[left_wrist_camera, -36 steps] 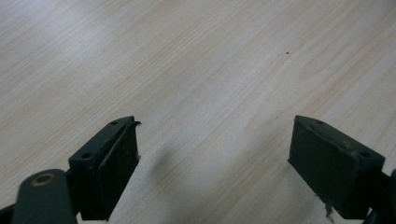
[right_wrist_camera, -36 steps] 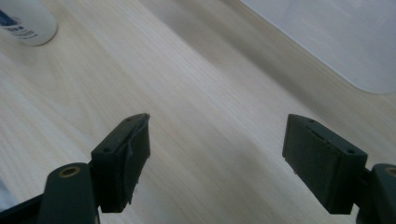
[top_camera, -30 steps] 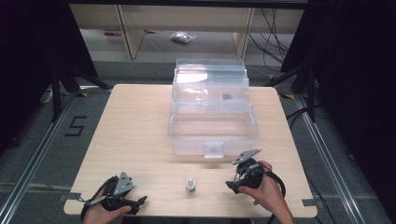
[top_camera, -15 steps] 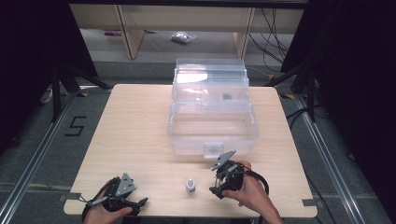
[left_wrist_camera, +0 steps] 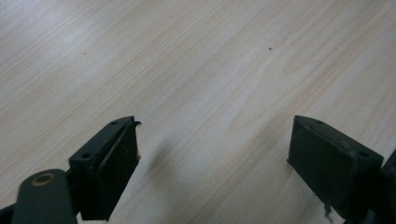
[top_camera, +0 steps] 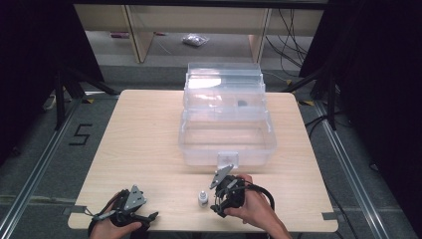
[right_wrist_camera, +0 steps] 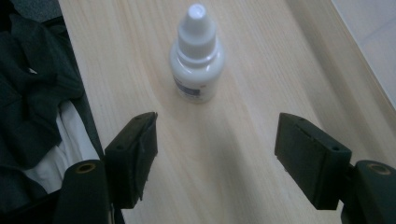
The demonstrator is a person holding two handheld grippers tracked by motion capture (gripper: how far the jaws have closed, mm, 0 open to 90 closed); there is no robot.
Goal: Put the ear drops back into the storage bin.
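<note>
Jaws spread wide, the right gripper (right_wrist_camera: 215, 154) is pointing at the dropper bottle (right_wrist_camera: 196, 56) standing near the clear box (top_camera: 226, 134); left gripper (left_wrist_camera: 212, 158) gaping over bare table (left_wrist_camera: 196, 60); an off-centre closing risks toppling it.

One dropper bottle (top_camera: 202, 198), one clear box (top_camera: 226, 130), two grippers: left (top_camera: 130, 211), right (top_camera: 224, 196).
</note>
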